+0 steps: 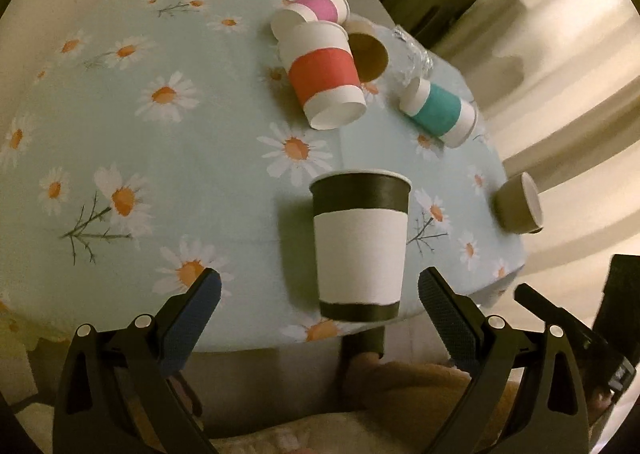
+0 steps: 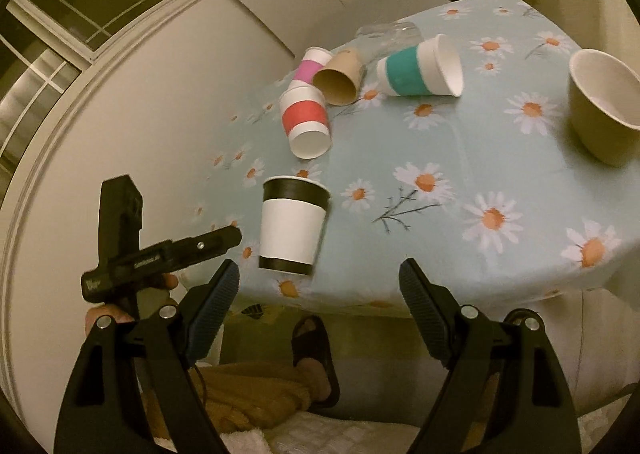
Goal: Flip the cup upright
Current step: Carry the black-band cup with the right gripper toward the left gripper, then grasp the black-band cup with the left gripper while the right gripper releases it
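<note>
Both tools are spread wide and hold nothing: left gripper [image 1: 320, 290] sits at the near table edge with the black-and-white cup [image 1: 361, 246] standing upright, mouth up, just beyond and between its fingers without contact; right gripper [image 2: 320, 282] hangs off the near edge, the same cup to the left of its centre line. Farther back on the daisy tablecloth [image 1: 192, 158] lie a red-banded cup [image 1: 324, 82], a pink-banded cup [image 1: 316, 8], a brown cup [image 1: 370, 52] and a teal-banded cup [image 1: 438, 112], all on their sides. A tan cup [image 2: 604, 106] sits at far right.
</note>
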`<state>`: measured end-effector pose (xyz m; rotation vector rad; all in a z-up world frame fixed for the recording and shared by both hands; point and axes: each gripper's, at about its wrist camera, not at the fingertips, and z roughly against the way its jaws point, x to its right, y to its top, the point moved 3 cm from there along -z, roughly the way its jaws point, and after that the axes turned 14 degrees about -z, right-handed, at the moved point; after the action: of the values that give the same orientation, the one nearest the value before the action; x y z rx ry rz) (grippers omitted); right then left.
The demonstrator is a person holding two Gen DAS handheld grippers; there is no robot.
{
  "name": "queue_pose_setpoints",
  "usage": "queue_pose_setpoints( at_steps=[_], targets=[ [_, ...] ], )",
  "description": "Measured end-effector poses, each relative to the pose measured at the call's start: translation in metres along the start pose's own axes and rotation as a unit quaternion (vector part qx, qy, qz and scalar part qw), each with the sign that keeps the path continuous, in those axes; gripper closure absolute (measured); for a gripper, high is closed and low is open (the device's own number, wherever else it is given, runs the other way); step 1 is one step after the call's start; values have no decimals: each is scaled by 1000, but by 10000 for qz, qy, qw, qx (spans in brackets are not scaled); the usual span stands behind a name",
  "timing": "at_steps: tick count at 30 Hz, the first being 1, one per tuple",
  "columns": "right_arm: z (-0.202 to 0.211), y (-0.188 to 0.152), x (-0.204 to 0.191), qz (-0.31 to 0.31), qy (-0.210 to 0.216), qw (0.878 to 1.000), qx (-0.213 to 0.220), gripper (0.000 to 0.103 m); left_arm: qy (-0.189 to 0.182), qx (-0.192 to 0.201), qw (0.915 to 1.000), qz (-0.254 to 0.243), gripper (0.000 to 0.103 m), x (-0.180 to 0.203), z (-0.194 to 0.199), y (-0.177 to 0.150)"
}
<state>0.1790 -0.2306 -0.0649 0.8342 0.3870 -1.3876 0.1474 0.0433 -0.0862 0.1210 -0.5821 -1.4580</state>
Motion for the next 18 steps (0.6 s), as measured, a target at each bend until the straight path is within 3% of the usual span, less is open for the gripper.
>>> queue_pose_setpoints(
  at_steps=[8, 11, 18],
  targets=[
    [4, 9, 11, -73, 17, 10000, 10, 21, 167, -478, 9985, -227, 7, 36, -19, 23],
    [4, 9, 12, -62, 36, 10000, -23, 21, 486, -639, 9958, -432, 8, 45, -26, 31],
    [7, 7, 5, 116, 89, 9999, -78, 21, 835, -1061, 9898, -450, 8, 42, -45, 39]
  ],
)
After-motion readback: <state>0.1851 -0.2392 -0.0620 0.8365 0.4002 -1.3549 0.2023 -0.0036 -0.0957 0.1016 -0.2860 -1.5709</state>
